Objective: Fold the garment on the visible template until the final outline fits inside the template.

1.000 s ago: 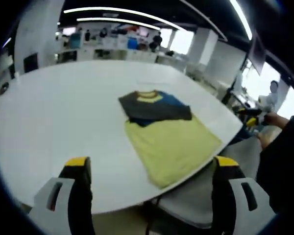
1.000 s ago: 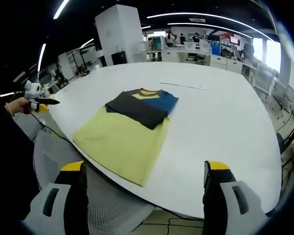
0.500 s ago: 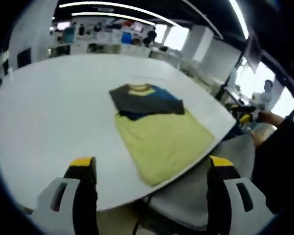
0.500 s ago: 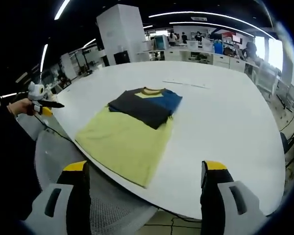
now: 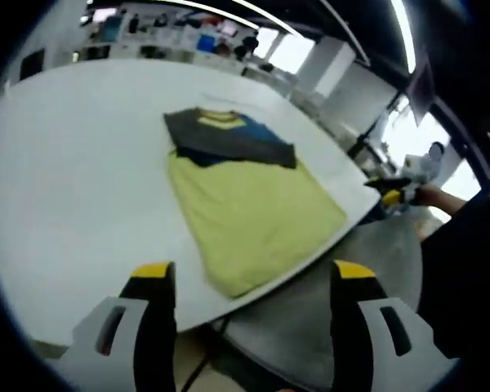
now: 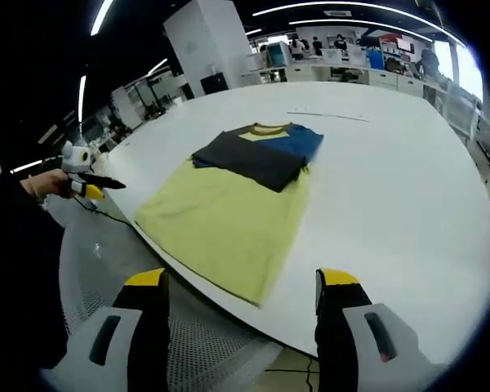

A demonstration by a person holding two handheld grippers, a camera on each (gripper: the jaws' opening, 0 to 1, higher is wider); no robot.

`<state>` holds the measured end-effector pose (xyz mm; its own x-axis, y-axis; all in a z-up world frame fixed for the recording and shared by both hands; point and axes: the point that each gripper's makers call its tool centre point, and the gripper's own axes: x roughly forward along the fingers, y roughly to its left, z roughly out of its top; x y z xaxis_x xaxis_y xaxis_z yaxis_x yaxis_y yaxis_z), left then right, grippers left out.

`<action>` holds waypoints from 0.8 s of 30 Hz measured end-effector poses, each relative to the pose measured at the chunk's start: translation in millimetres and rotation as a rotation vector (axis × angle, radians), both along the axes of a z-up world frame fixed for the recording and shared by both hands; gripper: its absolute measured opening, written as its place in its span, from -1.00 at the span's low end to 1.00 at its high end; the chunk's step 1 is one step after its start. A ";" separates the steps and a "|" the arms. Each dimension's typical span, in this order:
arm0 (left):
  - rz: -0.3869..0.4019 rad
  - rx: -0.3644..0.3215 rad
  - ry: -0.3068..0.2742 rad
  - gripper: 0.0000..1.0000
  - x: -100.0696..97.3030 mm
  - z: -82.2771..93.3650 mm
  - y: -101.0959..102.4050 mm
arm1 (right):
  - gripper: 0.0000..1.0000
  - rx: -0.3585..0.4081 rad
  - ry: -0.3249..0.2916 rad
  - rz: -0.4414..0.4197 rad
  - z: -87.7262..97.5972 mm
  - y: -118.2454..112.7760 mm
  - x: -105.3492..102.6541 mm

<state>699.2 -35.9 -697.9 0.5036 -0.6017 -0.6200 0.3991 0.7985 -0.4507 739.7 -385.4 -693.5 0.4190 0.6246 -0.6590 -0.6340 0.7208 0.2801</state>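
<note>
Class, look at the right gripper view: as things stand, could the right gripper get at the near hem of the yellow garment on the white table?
Probably yes. The right gripper is open, and nothing lies between it and the yellow garment's near hem at the white table's edge.

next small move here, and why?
Probably bring both grippers down to the yellow hem at the table edge. The garment lies flat with its sleeves already folded in, yet it is long. Both the left gripper and the right gripper are open, holding nothing, short of the cloth.
</note>
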 end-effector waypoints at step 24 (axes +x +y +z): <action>0.026 -0.035 0.082 0.08 -2.0 -49.5 -5.0 | -0.21 0.001 0.117 -0.013 -56.1 7.2 0.0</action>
<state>697.2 -40.9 -747.4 0.4676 -0.6108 -0.6389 0.3388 0.7915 -0.5087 739.8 -378.2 -749.7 0.3473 0.6198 -0.7037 -0.5872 0.7288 0.3522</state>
